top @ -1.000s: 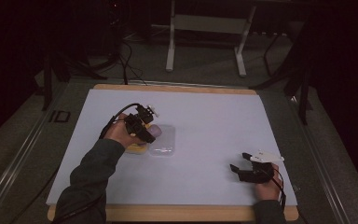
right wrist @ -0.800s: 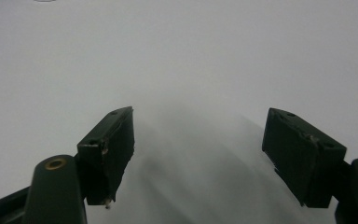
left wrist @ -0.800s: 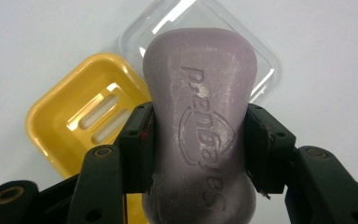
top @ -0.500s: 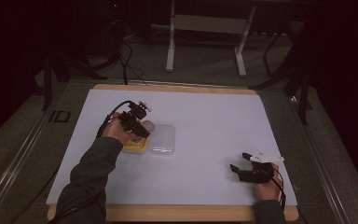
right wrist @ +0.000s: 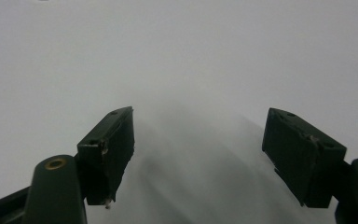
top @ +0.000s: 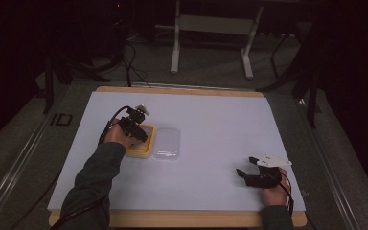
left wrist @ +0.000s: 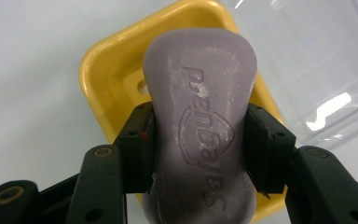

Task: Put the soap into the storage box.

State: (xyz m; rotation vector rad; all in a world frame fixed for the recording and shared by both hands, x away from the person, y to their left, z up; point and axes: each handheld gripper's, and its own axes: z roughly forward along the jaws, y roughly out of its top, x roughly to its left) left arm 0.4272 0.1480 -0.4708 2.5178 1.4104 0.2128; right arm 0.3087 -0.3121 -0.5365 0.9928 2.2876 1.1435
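My left gripper [left wrist: 199,140] is shut on a lilac bar of soap [left wrist: 200,84] with embossed lettering, its pads pressing both long sides. The bar hangs just over a yellow soap dish [left wrist: 102,79]. From above, the left gripper [top: 141,135] sits over the yellow dish [top: 139,152] at the table's left centre. A clear plastic lid [top: 167,143] lies flat right beside the dish, and its glossy corner [left wrist: 307,56] shows past the soap. My right gripper [top: 247,168] rests open near the table's front right corner; nothing lies between its jaws [right wrist: 198,154].
A white sheet [top: 220,124] covers the wooden table, whose front edge [top: 187,219] runs along the bottom. A cable [top: 112,120] trails from the left gripper. Beyond the table's far edge stand a metal frame's legs [top: 175,43] on a dark floor.
My left hand has come down and toward the left with the soap, from above the clear lid to over the yellow dish. The right gripper has stayed where it was.
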